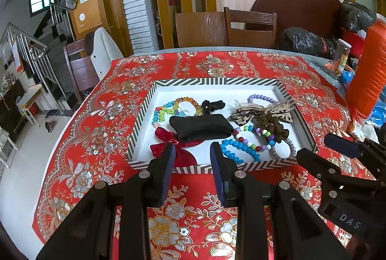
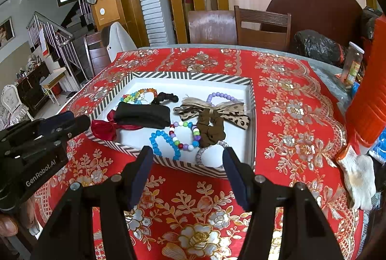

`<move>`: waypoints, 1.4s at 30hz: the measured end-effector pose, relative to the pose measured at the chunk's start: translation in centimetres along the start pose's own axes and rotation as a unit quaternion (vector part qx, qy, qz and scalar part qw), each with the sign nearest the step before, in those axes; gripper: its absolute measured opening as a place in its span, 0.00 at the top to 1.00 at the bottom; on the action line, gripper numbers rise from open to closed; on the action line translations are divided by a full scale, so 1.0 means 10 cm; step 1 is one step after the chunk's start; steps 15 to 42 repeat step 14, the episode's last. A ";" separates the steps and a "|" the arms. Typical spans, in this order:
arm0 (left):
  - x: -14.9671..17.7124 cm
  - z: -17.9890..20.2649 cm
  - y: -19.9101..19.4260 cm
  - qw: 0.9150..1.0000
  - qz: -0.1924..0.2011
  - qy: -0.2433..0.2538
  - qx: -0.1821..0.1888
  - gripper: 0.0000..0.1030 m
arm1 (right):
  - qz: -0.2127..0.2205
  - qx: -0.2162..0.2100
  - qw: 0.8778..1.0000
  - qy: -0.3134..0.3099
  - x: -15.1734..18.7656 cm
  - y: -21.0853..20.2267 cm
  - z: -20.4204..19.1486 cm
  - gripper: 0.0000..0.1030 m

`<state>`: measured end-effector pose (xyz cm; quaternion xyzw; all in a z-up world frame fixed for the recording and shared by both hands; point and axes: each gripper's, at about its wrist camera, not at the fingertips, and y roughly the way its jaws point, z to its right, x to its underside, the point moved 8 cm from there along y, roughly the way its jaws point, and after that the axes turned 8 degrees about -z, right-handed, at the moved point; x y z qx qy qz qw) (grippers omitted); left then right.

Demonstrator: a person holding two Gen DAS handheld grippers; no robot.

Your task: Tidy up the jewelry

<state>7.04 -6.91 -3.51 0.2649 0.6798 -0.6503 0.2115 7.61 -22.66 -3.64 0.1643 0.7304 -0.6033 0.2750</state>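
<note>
Jewelry all sits loose inside the striped tray (image 1: 141,115) on the red floral cloth (image 1: 91,139): blue bead bracelet (image 1: 237,151), multicolor bracelet (image 1: 253,137), purple bracelet (image 1: 261,98), rainbow bracelets (image 1: 173,108), mixed with scrunchies, bows and a black band (image 1: 200,126). Everything is in the tray but jumbled and overlapping, which fits either gathered or awaiting sorting. Left gripper (image 1: 193,163) and right gripper (image 2: 188,163) hover at the near rim, jaws wide apart, empty.

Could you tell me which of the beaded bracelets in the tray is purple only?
The purple bracelet at the tray's far right corner; the others are blue or multicoloured.
</note>
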 end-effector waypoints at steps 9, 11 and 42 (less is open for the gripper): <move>0.04 0.02 0.05 0.999 -0.005 -0.010 0.031 0.57 | -0.002 -0.001 1.000 -0.001 0.03 0.02 0.00 0.39; 0.04 0.01 0.06 0.999 -0.005 -0.015 0.037 0.57 | -0.002 -0.001 1.000 0.000 0.03 0.02 0.00 0.39; 0.04 -0.01 0.07 0.999 -0.003 -0.015 0.029 0.57 | -0.001 -0.002 1.000 0.002 0.03 0.02 0.01 0.39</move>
